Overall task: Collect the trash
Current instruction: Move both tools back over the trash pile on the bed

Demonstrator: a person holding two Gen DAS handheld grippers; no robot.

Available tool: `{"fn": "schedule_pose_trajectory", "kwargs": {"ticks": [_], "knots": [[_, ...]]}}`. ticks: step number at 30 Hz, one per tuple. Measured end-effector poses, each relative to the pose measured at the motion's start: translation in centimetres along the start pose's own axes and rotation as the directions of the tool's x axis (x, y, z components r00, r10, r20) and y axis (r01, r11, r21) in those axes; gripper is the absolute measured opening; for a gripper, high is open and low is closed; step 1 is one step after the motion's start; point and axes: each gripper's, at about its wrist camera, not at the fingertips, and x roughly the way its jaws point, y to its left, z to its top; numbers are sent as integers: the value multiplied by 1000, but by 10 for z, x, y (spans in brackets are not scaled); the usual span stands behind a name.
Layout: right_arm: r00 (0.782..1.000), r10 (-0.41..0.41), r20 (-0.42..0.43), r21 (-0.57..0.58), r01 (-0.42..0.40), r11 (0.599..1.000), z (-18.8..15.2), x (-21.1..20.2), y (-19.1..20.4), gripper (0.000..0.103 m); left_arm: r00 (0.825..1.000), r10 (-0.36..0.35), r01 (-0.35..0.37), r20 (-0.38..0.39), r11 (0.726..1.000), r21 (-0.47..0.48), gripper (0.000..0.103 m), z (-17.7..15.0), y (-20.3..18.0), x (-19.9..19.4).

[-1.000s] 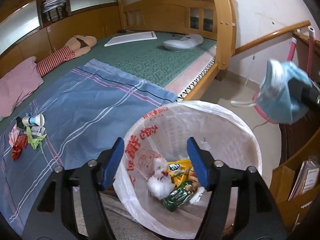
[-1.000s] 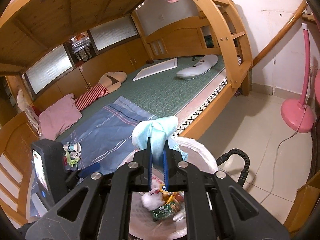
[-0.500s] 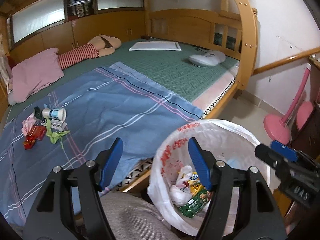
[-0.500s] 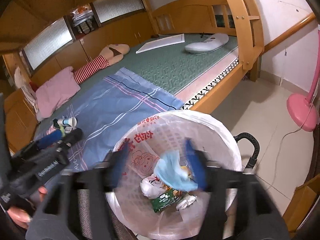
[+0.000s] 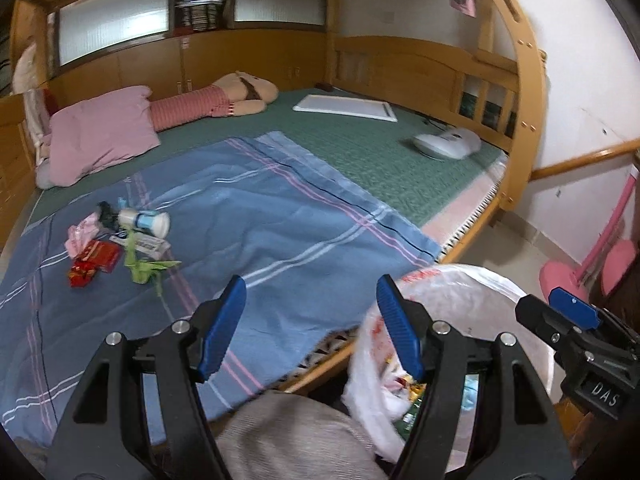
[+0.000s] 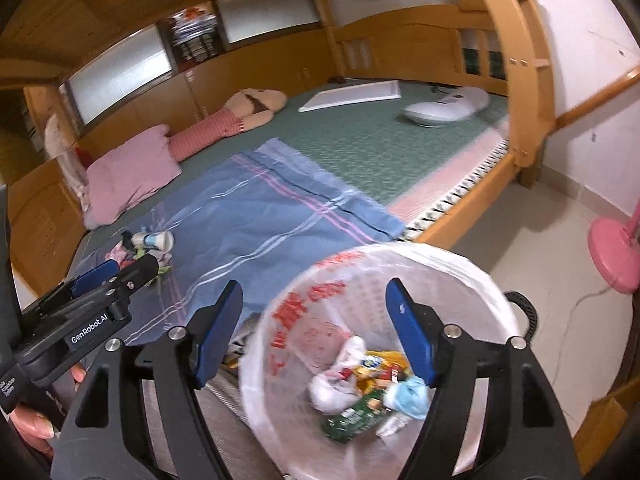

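Observation:
A white bin with a printed plastic liner (image 6: 460, 268) stands beside the bed and holds several wrappers and a crumpled blue face mask (image 6: 408, 394). My right gripper (image 6: 316, 332) is open and empty over the bin's near left rim. My left gripper (image 5: 312, 328) is open and empty above the bed's edge, with the bin (image 5: 472, 292) to its right. A small pile of trash lies on the blue sheet: a white bottle (image 5: 146, 220), red wrappers (image 5: 94, 260), a green wrapper (image 5: 146, 266) and pink paper (image 5: 82, 232). The pile also shows in the right wrist view (image 6: 152, 242).
The blue striped sheet (image 5: 260, 232) covers the near part of the green mattress (image 5: 360, 148). A pink pillow (image 5: 100, 132), a doll (image 5: 224, 98), a white board (image 5: 348, 106) and a white device (image 5: 448, 144) lie farther back. A pink fan base (image 6: 616, 252) stands on the floor.
My right gripper opened and dropped the blue mask into the bin. My left gripper swung left from over the bin toward the bed.

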Motion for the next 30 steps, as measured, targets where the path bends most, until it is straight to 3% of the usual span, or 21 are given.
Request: {"fn": "schedule_pose_trajectory", "kwargs": {"ticks": [7, 13, 19, 22, 26, 28, 30], "knots": [[992, 119, -28, -115, -122, 986, 16, 33, 65, 75, 994, 105, -106, -6, 989, -103, 69, 2, 62, 2], [965, 244, -96, -226, -260, 939, 33, 85, 145, 76, 974, 225, -228, -40, 954, -195, 69, 0, 136, 7], [905, 348, -244, -260, -407, 876, 32, 165, 230, 76, 925, 369, -379, -91, 875, -301, 69, -16, 233, -6], [888, 352, -297, -265, -430, 863, 28, 198, 257, 76, 894, 433, -446, -119, 829, -338, 70, -28, 277, -14], [886, 326, -329, -300, -426, 854, 27, 241, 290, 76, 859, 488, -508, -153, 779, -368, 72, -46, 324, -22], [897, 308, -317, -339, -411, 847, 33, 257, 306, 76, 849, 500, -525, -171, 761, -381, 72, -55, 345, -23], [921, 263, -286, -409, -366, 836, 42, 274, 324, 76, 837, 512, -544, -193, 744, -389, 72, -63, 361, -22]]}}
